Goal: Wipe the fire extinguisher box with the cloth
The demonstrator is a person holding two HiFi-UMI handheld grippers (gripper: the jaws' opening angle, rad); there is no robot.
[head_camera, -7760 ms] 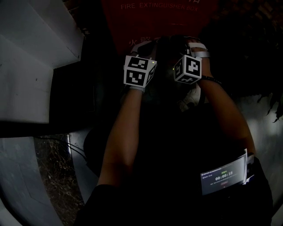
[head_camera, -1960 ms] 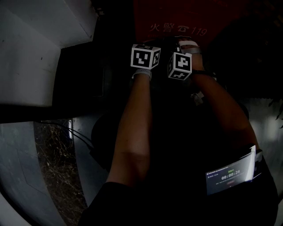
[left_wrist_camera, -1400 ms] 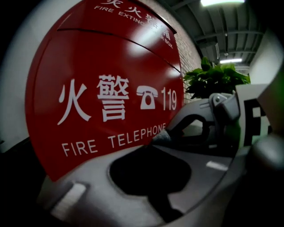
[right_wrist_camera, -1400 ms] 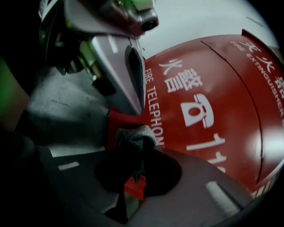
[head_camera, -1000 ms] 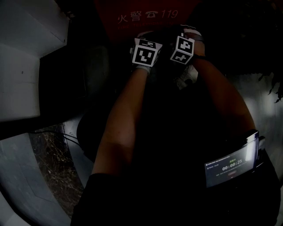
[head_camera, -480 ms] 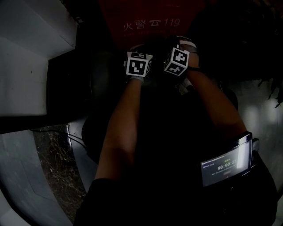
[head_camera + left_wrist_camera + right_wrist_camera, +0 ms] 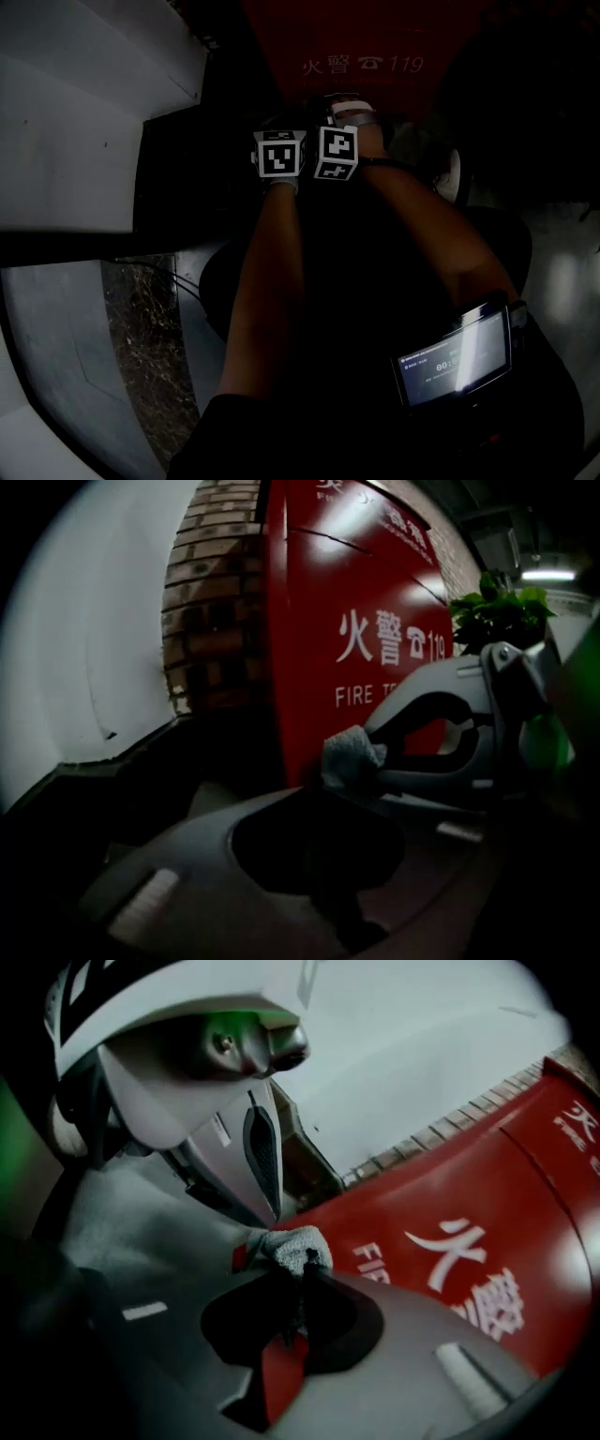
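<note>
— Grippers?
— Right gripper (image 7: 302, 1265) is clamped on the cloth (image 7: 292, 1246). Left gripper (image 7: 323, 794) is closed at the same wad.
— And the box?
— Fire extinguisher box (image 7: 375, 602) is straight ahead, with the cloth near its left edge. Brick wall (image 7: 216, 621) borders that edge, and bare red face stretches rightward.

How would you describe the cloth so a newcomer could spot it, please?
Find the big red box with white lettering beside the brick wall. In front of it the left gripper and right gripper meet tip to tip, both pinching the cloth. It is the only pale, nubbly wad among smooth grey jaws.
</note>
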